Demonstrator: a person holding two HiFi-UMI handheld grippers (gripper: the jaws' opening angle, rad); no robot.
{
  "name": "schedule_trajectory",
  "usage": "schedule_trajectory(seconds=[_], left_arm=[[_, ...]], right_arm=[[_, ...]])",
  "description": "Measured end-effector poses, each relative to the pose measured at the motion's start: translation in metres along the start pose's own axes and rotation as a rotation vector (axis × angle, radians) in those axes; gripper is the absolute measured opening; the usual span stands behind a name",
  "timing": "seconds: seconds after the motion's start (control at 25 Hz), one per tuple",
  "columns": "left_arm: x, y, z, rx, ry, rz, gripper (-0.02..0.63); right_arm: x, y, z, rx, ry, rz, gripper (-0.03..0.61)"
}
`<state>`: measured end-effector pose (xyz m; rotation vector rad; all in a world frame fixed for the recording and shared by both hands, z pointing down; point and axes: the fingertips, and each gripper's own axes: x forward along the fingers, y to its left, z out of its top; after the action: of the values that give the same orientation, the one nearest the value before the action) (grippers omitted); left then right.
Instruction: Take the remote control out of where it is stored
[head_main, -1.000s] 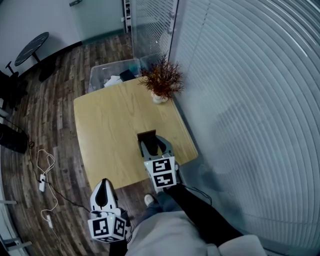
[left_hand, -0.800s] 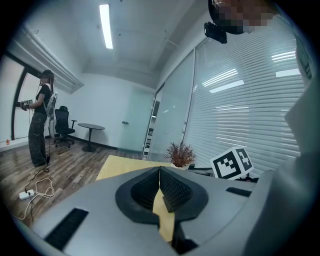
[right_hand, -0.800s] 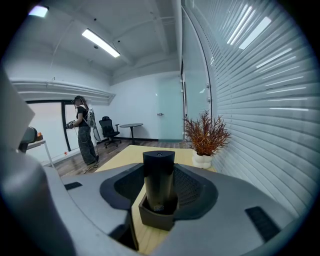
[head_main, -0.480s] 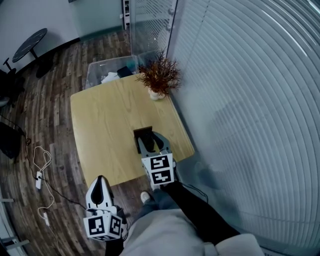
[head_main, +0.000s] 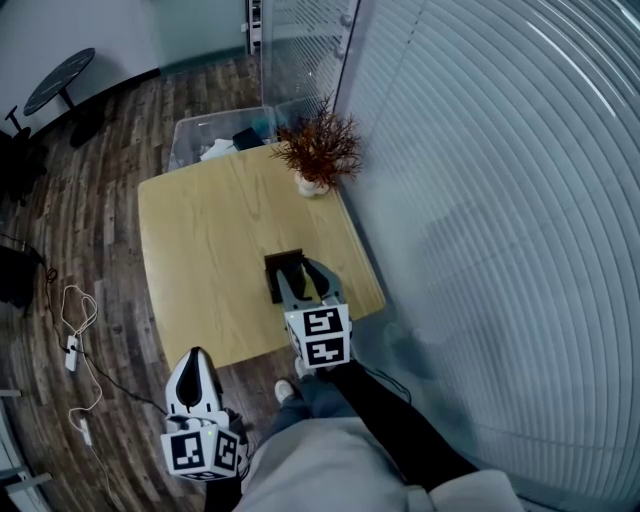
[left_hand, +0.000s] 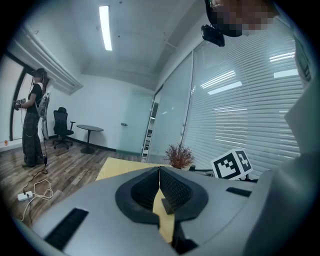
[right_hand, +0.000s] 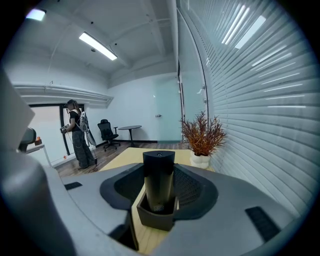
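Observation:
A dark remote control (right_hand: 159, 172) stands upright in a small dark holder (right_hand: 155, 217) on the wooden table (head_main: 200, 250). My right gripper (right_hand: 160, 186) is level with it, jaws wide apart, one pad on each side of the remote; I see no pad pressing on it. From the head view, the right gripper (head_main: 303, 272) reaches over the table's near right part, onto the holder (head_main: 278, 268). My left gripper (head_main: 193, 362) hangs off the table's near edge above the floor, its jaws closed together (left_hand: 159, 172) on nothing.
A potted reddish plant (head_main: 318, 155) stands at the table's far right corner. A clear bin (head_main: 215, 135) with things in it sits beyond the table. Glass wall with blinds (head_main: 480, 200) runs along the right. Cables (head_main: 75, 340) lie on the floor at left. A person (right_hand: 77, 135) stands far off.
The head view has drifted a little. Both grippers keep their places relative to the table and the holder.

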<state>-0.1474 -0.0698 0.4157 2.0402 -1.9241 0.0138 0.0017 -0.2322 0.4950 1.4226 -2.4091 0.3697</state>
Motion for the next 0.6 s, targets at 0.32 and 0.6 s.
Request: schedule_trajectory(seconds=[0.32,0.6], left_arm=[[-0.0023,-0.0065,0.0036,-0.004,-0.003,-0.011,0.009],[-0.0057,-0.0071,0.0076,-0.003,-0.014,-0.013,0.009]], right_arm=[[-0.0026,-0.0031,0.0038,-0.004,-0.016,-0.006,0.181],[-0.0043,-0.0029,-0.0005,-0.007,-0.014,-0.007,0.18]])
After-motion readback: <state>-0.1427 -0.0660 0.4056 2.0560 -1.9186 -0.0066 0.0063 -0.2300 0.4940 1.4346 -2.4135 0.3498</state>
